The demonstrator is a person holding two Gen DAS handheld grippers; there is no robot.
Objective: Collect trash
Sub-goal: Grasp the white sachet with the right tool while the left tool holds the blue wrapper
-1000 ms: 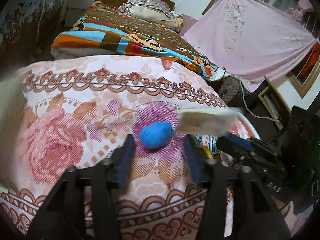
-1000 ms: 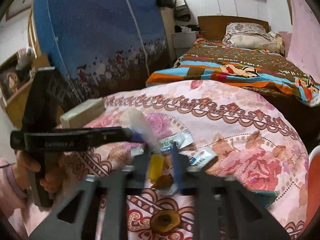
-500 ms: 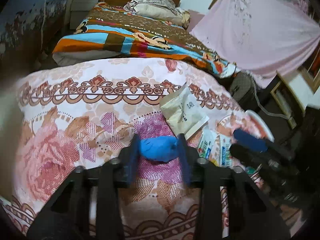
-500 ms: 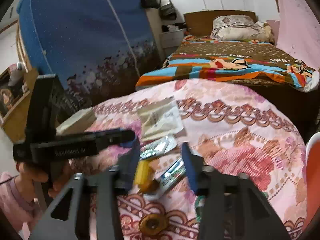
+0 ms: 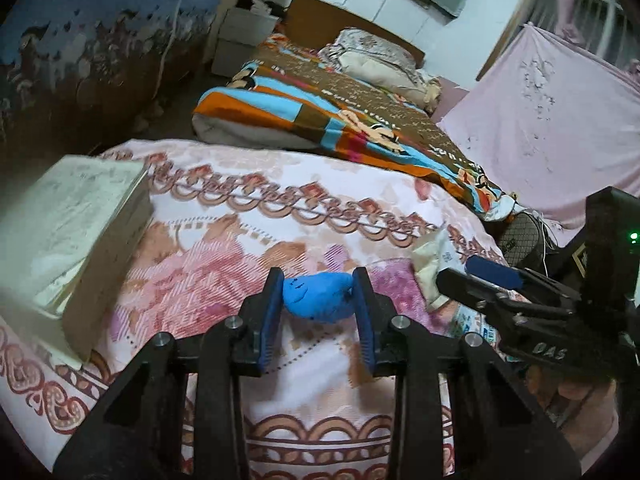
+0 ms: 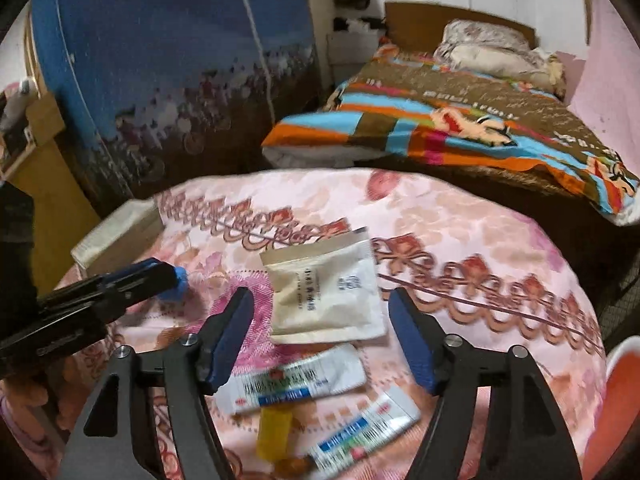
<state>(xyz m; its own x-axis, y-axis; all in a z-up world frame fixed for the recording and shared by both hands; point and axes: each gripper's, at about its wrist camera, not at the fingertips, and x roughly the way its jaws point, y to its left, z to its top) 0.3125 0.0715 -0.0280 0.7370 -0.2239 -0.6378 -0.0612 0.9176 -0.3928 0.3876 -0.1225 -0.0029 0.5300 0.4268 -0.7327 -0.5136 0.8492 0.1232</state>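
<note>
The left gripper [image 5: 319, 300] pinches a blue wad [image 5: 318, 297] above the pink floral worktop [image 5: 248, 240]. The right gripper [image 6: 320, 338] has just spread its fingers wide over a beige packet [image 6: 324, 292] lying there.

Blue wad gripped; pale sachet released.
Left tongs [image 5: 319, 296]: jaws, apart around the blue wad [image 5: 318, 297] a second ago, have just been closing and now pinch it above the floral cloth [image 5: 248, 216]. Right tongs [image 6: 322, 336]: jaws, then nearly together, have just been opening; the pale sachet [image 6: 324, 286], earlier in the air, lies flat between them on the bench beyond the printed packets [image 6: 296, 378].
</note>
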